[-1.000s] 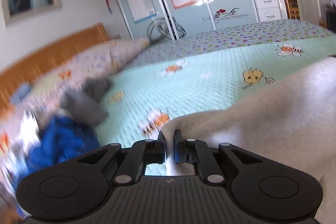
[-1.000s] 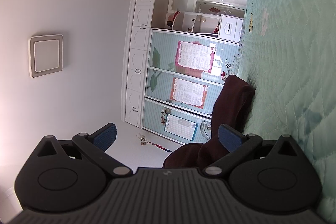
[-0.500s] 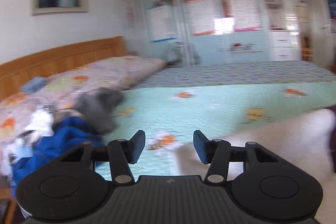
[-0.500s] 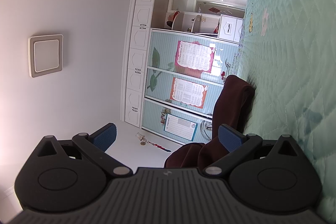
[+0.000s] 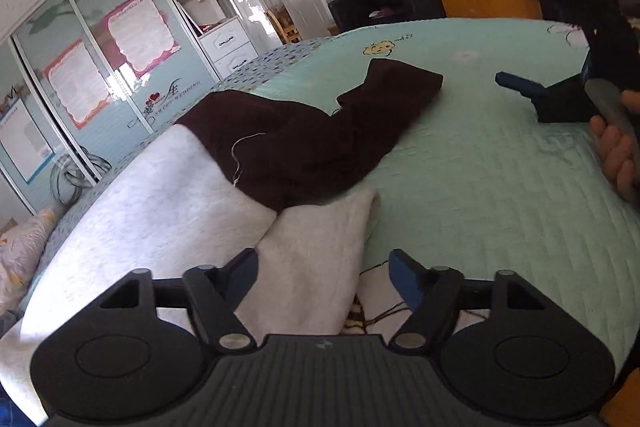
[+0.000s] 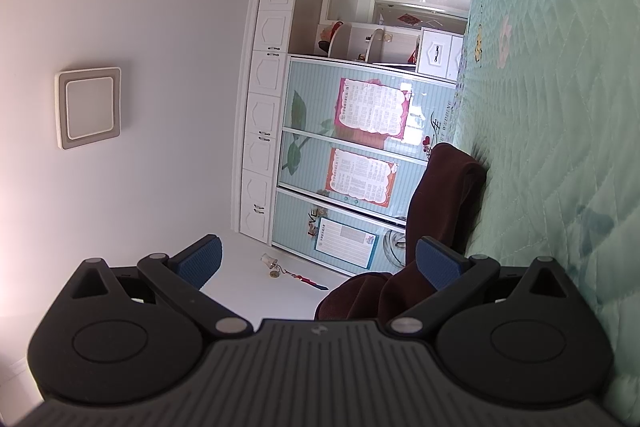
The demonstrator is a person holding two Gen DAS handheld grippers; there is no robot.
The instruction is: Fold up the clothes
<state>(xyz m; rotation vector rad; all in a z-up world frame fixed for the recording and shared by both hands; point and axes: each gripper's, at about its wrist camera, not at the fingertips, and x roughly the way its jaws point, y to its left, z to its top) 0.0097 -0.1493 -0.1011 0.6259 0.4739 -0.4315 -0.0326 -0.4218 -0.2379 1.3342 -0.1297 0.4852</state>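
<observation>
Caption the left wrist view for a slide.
Open left gripper above a white-and-maroon garment spread on the green bedspread, right gripper resting beyond.

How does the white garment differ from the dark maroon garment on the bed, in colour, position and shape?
The white garment is pale and fleecy; the dark maroon garment is deep brown-red with a loose light thread on it. The white garment lies nearest the left gripper, spread fairly flat, while the dark maroon garment lies farther off, bunched and creased, overlapping the white one's far edge. Both rest on the green quilted bedspread, and neither is held.
</observation>
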